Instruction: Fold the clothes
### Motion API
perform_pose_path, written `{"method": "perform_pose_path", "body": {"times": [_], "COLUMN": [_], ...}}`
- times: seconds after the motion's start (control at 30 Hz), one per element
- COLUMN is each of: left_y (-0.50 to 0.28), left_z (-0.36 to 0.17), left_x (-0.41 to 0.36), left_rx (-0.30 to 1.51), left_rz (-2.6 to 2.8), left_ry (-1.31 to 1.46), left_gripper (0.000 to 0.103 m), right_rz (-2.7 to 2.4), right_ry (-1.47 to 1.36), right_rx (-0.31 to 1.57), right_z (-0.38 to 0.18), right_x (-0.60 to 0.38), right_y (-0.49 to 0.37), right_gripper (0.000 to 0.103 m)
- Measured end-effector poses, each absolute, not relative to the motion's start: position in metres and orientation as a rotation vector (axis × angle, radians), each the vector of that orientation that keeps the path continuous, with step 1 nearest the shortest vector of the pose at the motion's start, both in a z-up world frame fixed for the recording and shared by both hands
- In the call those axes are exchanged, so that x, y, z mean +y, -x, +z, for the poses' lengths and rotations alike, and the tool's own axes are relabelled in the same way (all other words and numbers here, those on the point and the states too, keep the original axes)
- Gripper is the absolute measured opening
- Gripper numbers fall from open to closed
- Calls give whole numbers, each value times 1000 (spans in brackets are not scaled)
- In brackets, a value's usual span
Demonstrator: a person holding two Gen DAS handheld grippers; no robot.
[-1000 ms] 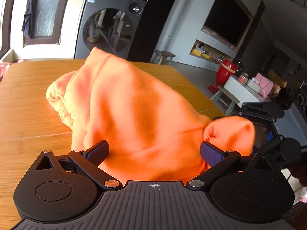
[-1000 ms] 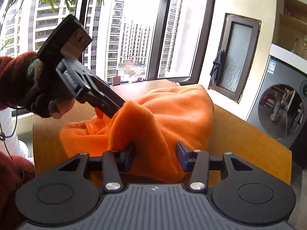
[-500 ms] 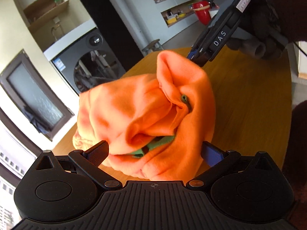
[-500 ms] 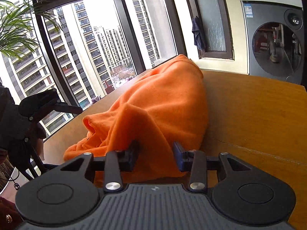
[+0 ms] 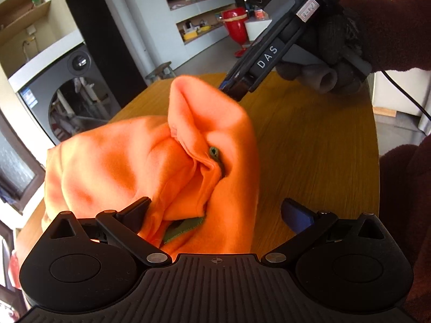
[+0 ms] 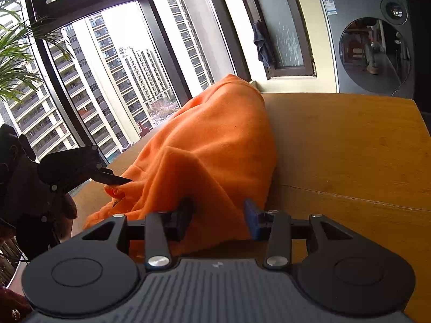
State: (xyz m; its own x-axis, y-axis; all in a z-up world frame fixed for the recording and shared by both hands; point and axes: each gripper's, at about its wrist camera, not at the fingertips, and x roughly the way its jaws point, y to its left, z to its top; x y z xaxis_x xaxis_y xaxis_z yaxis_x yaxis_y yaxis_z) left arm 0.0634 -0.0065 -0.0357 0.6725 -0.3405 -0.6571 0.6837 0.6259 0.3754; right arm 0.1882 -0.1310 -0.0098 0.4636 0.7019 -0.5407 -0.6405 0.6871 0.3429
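An orange fleece garment (image 5: 107, 167) lies heaped on the wooden table (image 5: 309, 148), with a green lining (image 5: 186, 228) and a green cord end (image 5: 214, 152) showing in its folds. My left gripper (image 5: 215, 214) is open, its fingers spread wide with the garment's near edge lying between them. My right gripper (image 5: 231, 88), held by a gloved hand (image 5: 336, 35), pinches the garment's raised peak. In the right wrist view my right gripper (image 6: 218, 218) is shut on a bunch of the orange garment (image 6: 215, 140). The left gripper (image 6: 118, 181) sits at the cloth's left edge.
A grey washing machine (image 5: 72, 99) stands behind the table, also in the right wrist view as the washing machine (image 6: 371, 51). Tall windows (image 6: 107, 80) and a plant (image 6: 16, 40) are on the left. A dark red sleeve (image 5: 404, 188) borders the table's right edge. Bare table (image 6: 336, 148) lies right of the garment.
My left gripper has swung round from the garment's broad side to its open end and come closer. My right gripper has stayed clamped on the cloth and holds it up in a peak.
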Motion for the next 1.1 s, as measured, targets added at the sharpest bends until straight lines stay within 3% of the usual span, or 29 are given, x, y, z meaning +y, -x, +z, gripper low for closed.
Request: {"method": "perform_pose_path", "body": {"times": [0.2, 0.5, 0.93, 1.1], "left_y": [-95, -184, -176, -159], "left_z": [-36, -36, -49, -31], "left_x": [8, 108, 79, 59], "left_rx": [648, 849, 843, 778], "left_rz": [-566, -585, -834, -807], "left_ry": [-465, 612, 786, 558], "left_gripper": [103, 103, 102, 102], "right_rz": [789, 692, 670, 647], "right_ry": [-128, -89, 14, -23], "right_rx": [697, 626, 575, 625], "right_z": [-10, -3, 9, -2], "right_x": [-134, -147, -124, -134], "right_y": [-190, -181, -204, -214], "right_gripper": [44, 62, 55, 55]}}
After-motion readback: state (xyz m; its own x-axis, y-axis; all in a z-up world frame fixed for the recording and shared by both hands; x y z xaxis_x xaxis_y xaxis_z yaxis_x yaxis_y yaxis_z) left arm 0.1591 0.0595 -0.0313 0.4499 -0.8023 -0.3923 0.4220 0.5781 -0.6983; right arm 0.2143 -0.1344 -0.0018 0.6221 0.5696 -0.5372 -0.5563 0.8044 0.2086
